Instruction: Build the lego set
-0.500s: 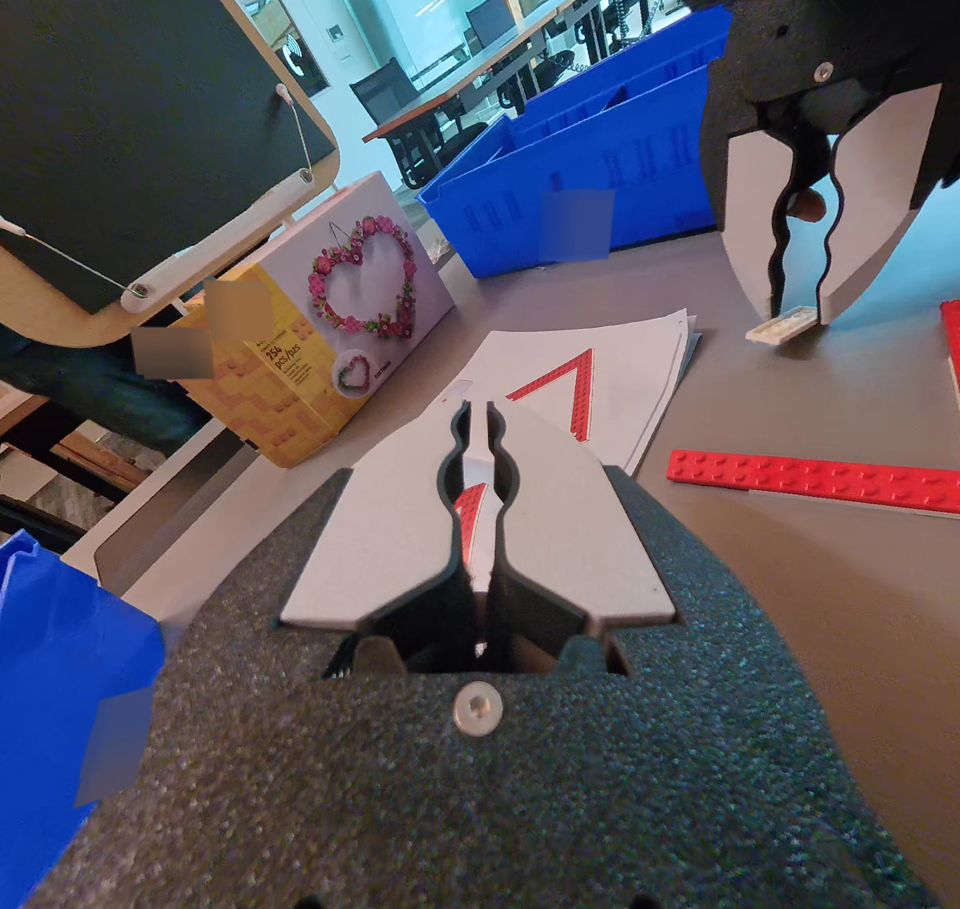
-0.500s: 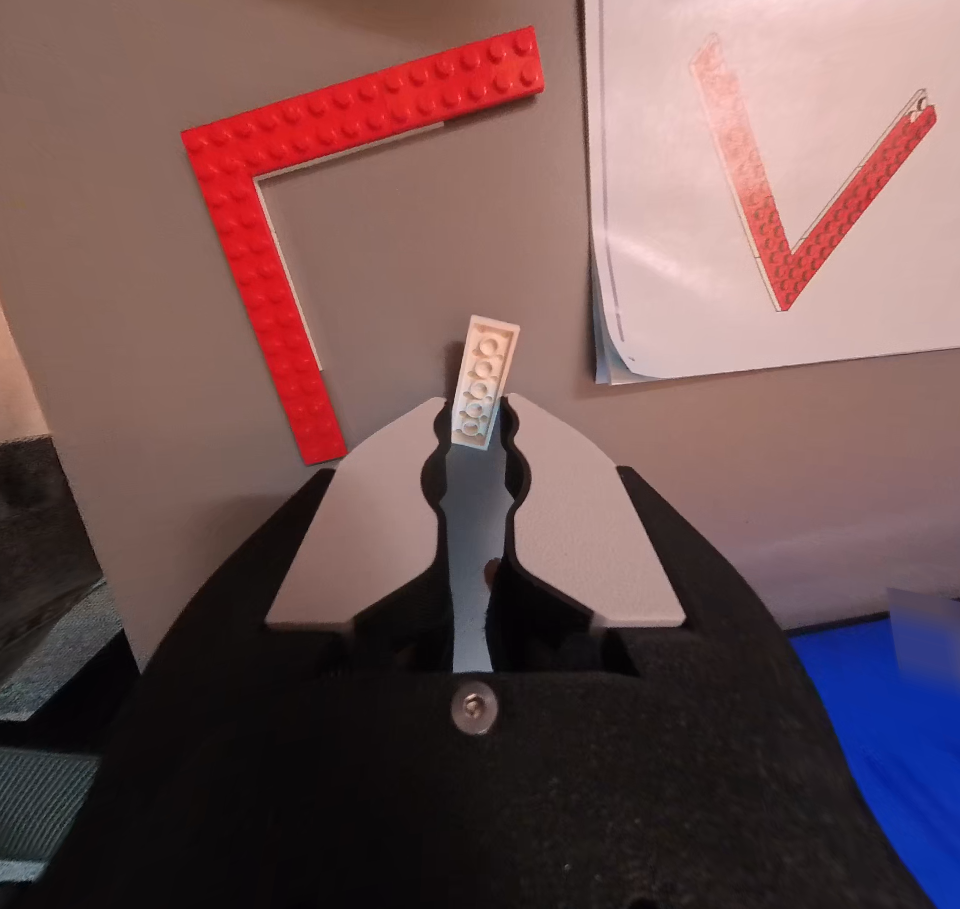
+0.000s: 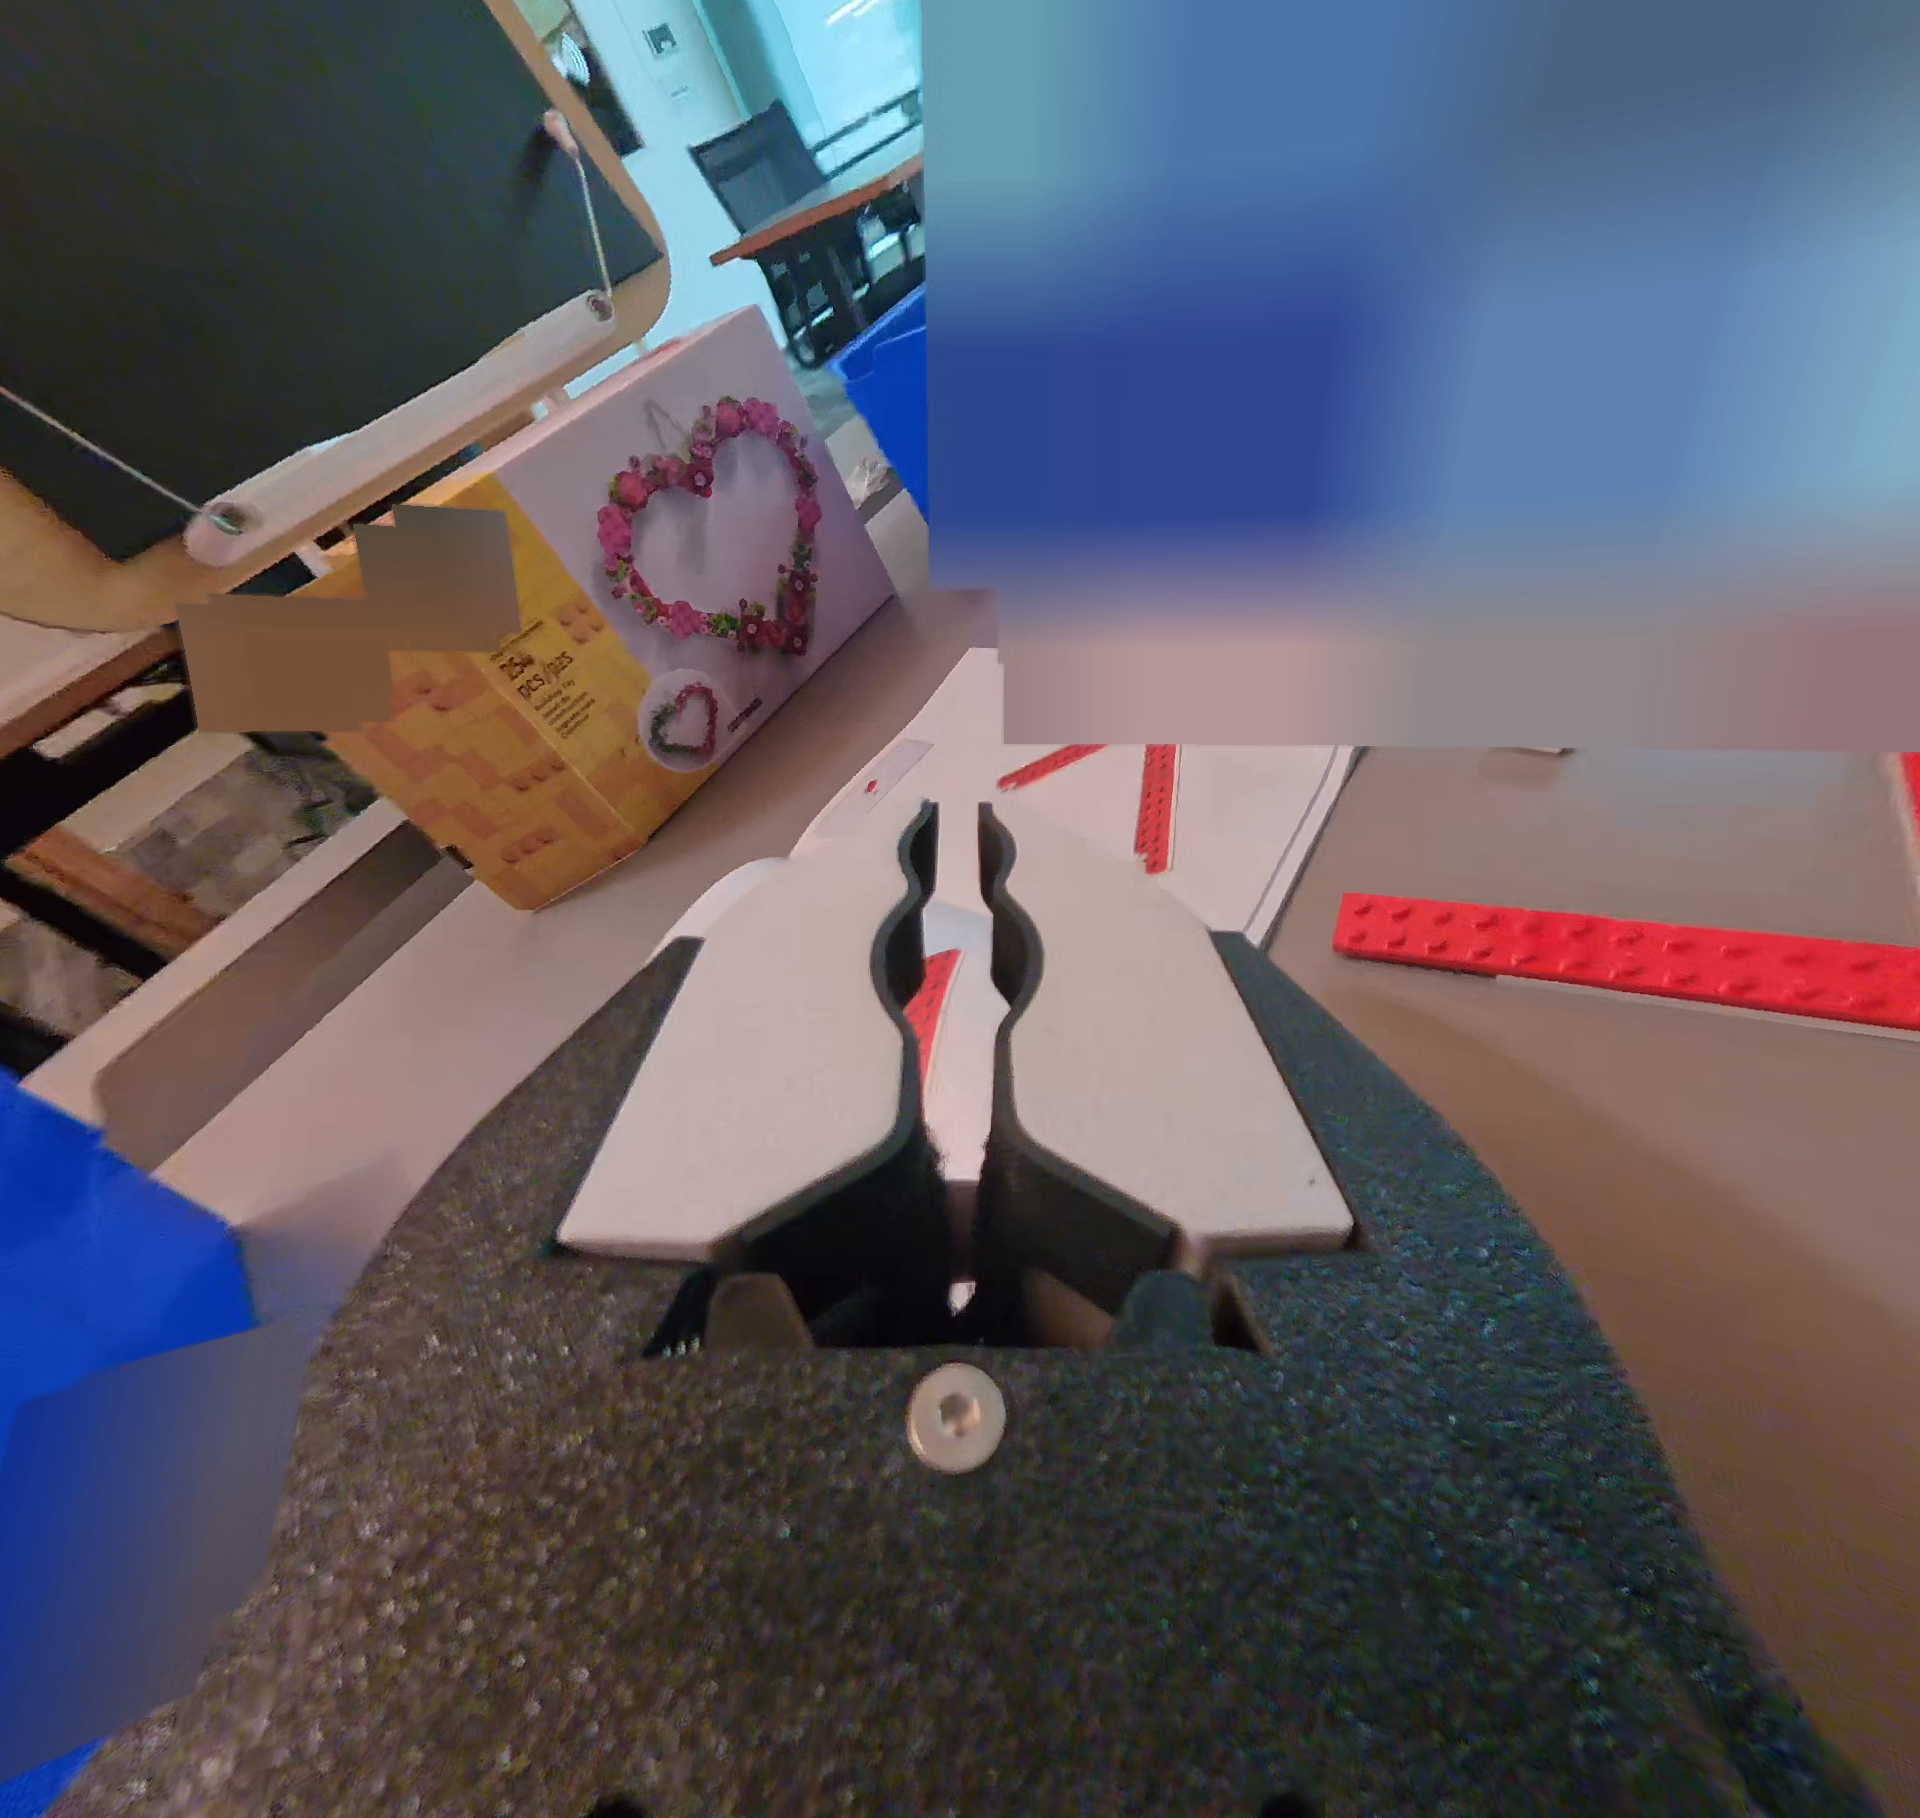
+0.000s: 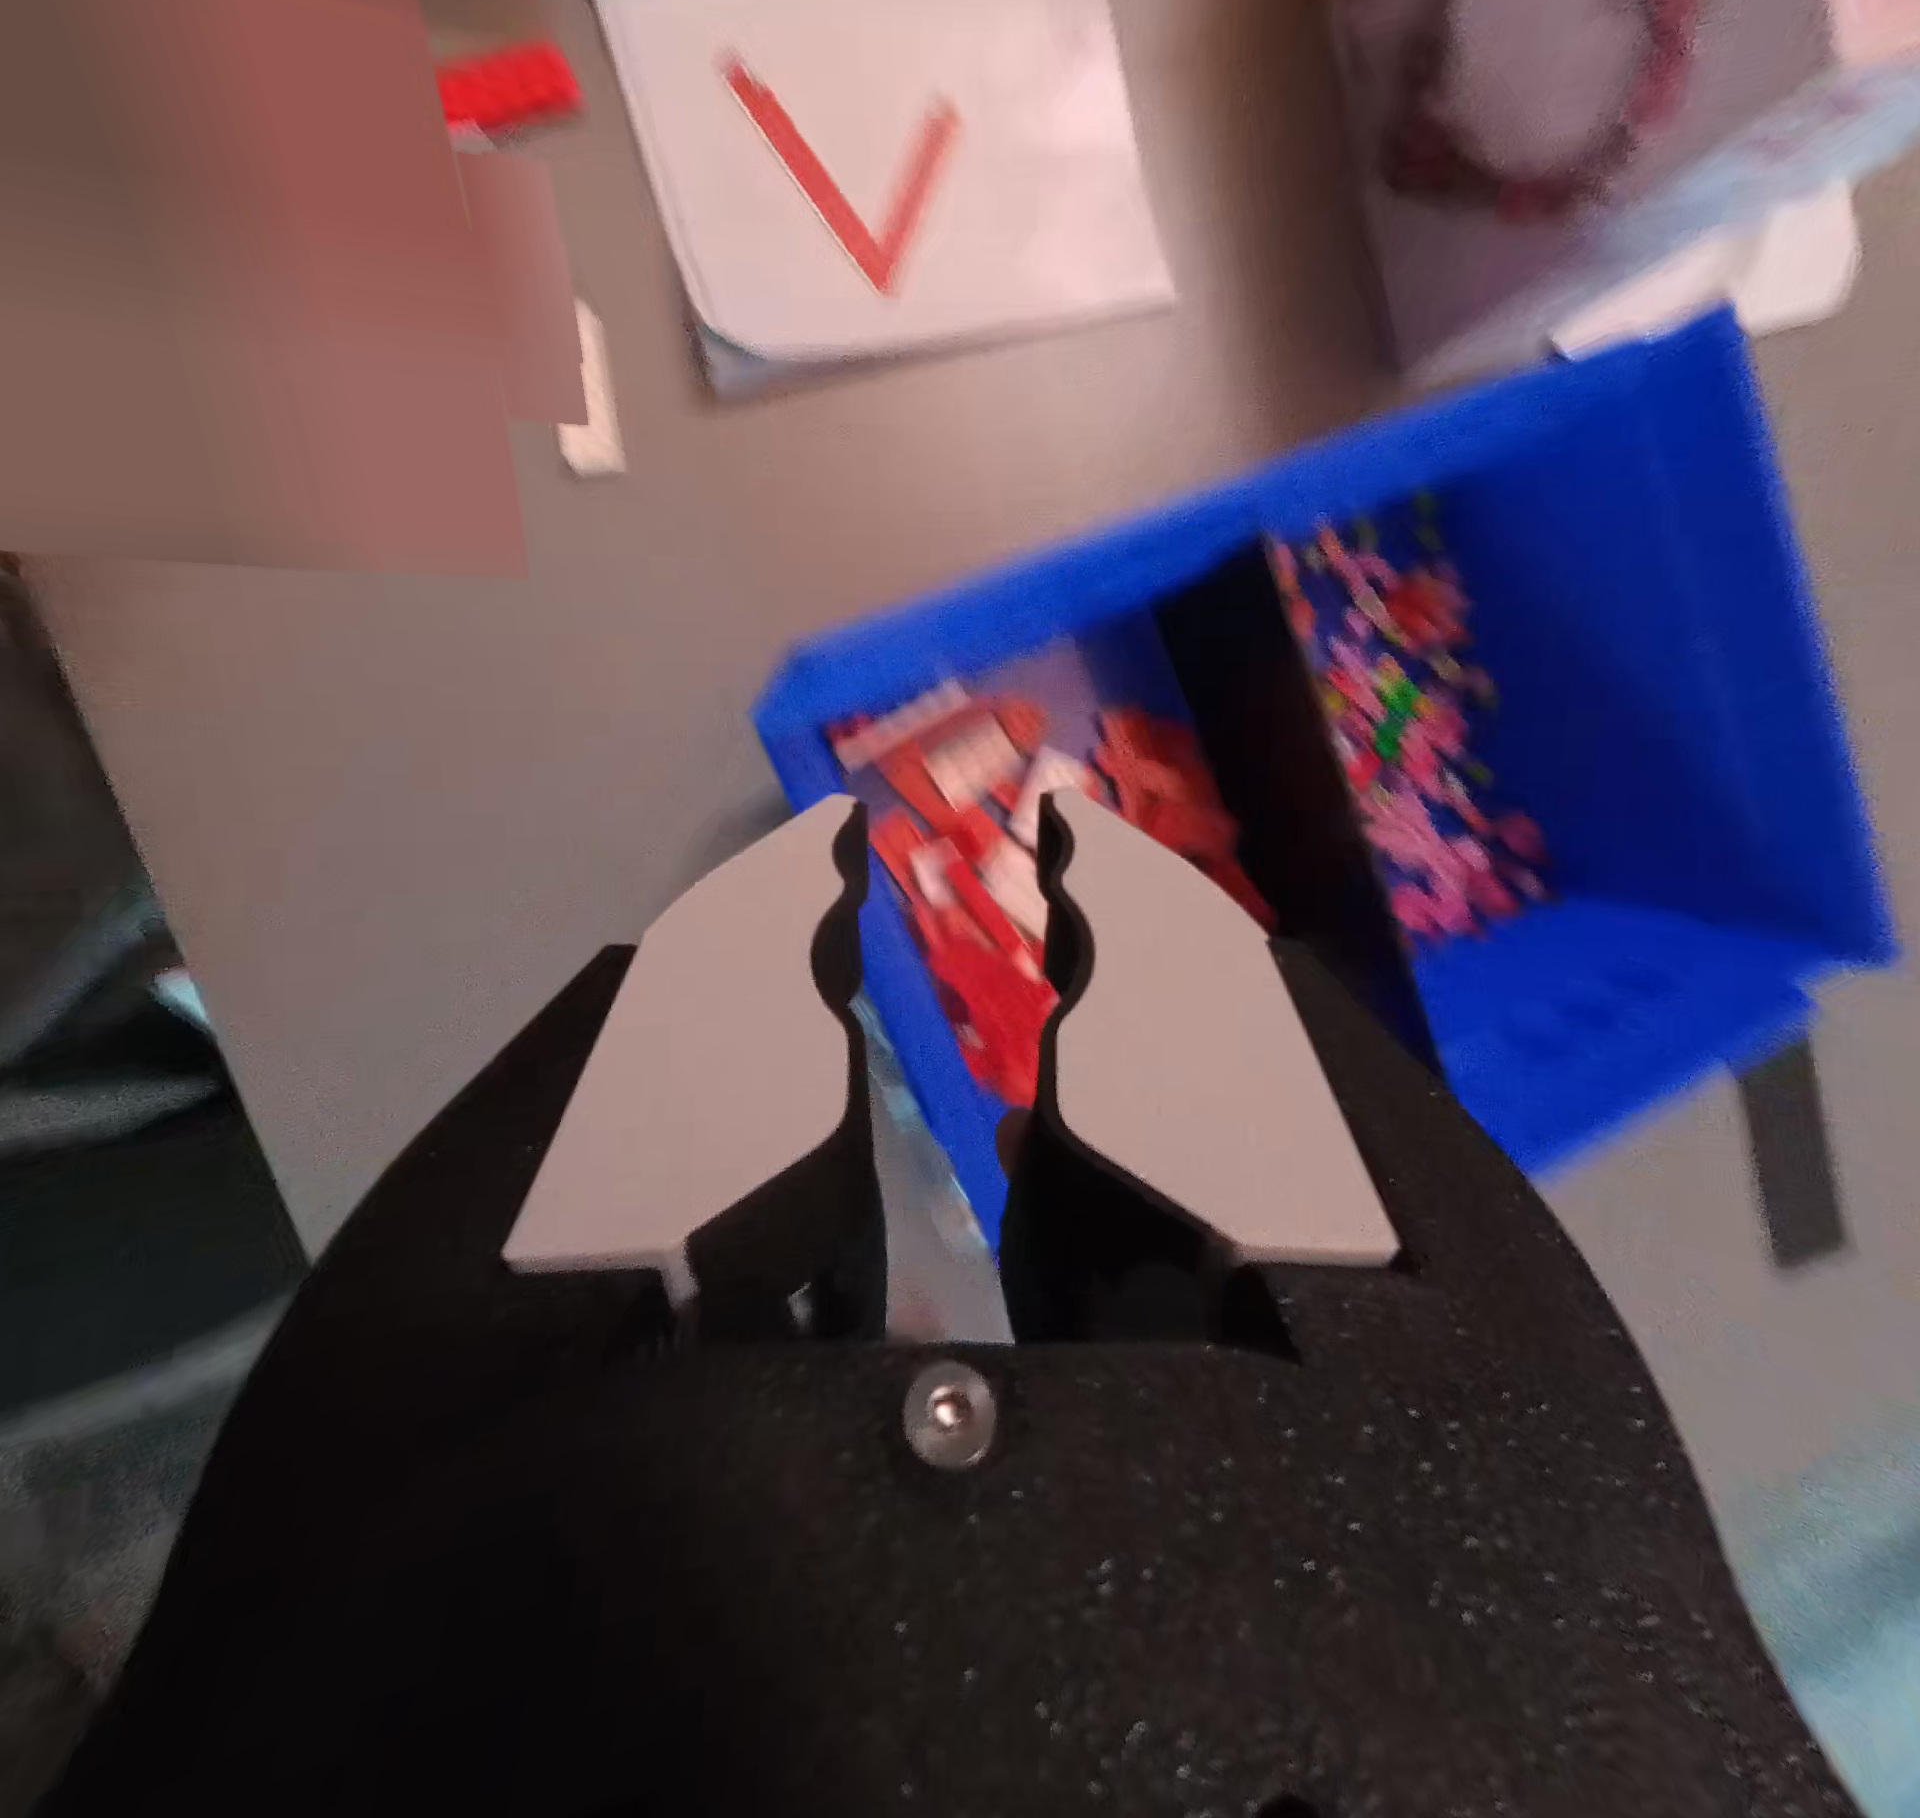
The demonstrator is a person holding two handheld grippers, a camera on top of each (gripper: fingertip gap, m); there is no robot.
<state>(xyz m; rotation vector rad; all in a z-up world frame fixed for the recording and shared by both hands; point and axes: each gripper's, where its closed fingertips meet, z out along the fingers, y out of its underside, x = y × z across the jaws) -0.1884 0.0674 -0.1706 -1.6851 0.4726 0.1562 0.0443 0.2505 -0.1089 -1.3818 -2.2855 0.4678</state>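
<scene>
The right tongs hang spread and empty above the blue bin, while the left tongs sit nearly pressed together over the booklet.

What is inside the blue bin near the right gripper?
The blue bin has a dark divider. The near compartment holds red and white Lego pieces, the far one small pink and green pieces. Motion blur hides shapes; the right gripper covers part.

set box: small print and a number on its yellow side, beside a flower-heart picture | instruction sheet: red V diagram, no legible writing | elsewhere: nothing readable
</scene>
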